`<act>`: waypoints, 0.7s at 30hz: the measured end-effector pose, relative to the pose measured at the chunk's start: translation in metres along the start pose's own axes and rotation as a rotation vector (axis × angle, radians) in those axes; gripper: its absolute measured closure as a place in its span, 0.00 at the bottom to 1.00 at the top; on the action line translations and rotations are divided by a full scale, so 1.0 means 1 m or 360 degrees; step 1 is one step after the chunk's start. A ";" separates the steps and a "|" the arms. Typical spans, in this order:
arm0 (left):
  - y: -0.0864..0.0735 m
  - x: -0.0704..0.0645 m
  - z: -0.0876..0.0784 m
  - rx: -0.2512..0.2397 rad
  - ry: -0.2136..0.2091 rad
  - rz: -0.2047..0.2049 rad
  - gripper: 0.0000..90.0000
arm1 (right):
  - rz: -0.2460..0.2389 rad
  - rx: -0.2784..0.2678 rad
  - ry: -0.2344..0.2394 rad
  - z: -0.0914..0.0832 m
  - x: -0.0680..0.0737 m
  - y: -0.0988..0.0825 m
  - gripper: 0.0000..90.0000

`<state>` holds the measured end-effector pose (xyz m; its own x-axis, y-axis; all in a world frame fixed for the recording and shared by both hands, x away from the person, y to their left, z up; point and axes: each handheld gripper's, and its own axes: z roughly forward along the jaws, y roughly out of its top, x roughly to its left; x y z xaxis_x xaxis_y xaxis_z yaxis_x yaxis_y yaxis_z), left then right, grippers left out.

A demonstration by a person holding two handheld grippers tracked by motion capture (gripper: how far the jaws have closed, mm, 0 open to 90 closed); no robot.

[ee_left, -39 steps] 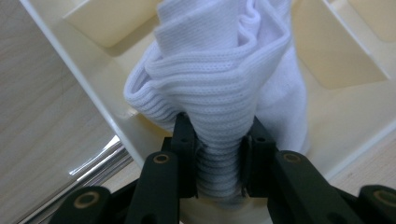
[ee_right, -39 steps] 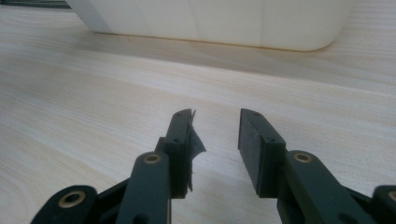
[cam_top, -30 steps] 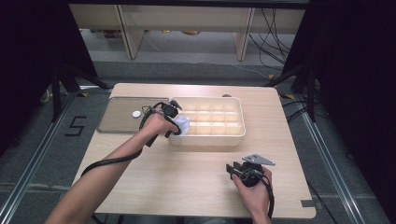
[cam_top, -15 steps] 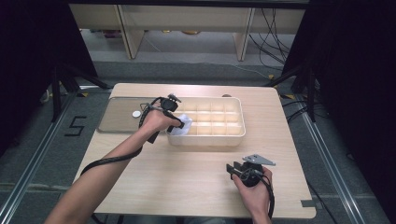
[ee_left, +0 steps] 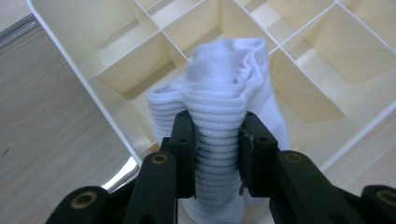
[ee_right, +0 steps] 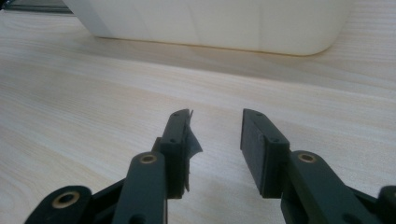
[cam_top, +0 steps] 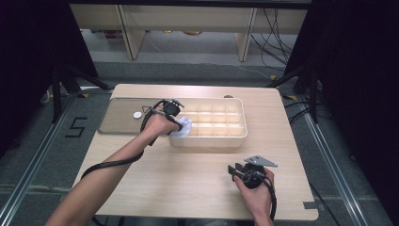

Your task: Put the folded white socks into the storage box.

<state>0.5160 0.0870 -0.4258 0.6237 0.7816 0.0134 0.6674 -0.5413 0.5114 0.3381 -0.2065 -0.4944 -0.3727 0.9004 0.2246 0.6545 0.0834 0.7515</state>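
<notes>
Tongs in the left hand, the left tongs [ee_left: 217,140], have just been closing, and their two black jaws now press from both sides on a white ribbed knitted cloth [ee_left: 224,116], bunched into folds that rise between and above the jaws. In the high view the left tongs [cam_top: 175,123] hold this cloth [cam_top: 182,126] at the near left corner of a cream plastic divided tray [cam_top: 235,137]; the left gripper view shows the cloth hanging over the corner compartments, just inside the tray's wall [ee_left: 100,102]. The tray stands on a pale wooden tabletop [cam_top: 188,174], touching a flat grey rectangular lid [cam_top: 117,123] that lies to its left and carries a small white round disc [cam_top: 137,114].

Right tongs [cam_top: 237,169] sit low on the near right part of the tabletop, well apart from the tray. The right gripper view shows their jaws standing wide with only bare wood between them [ee_right: 215,135], pointed toward the tray's near wall [ee_right: 224,23].
</notes>
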 end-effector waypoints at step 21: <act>-0.009 0.003 0.010 0.0119 -0.0017 -0.0039 0.81 | -0.0015 0.0013 -0.0008 0.002 0.000 -0.001 0.71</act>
<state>0.5161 0.0909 -0.4388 0.6108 0.7917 -0.0079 0.7108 -0.5439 0.4460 0.3384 -0.2058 -0.4961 -0.3755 0.9017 0.2144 0.6564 0.0954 0.7484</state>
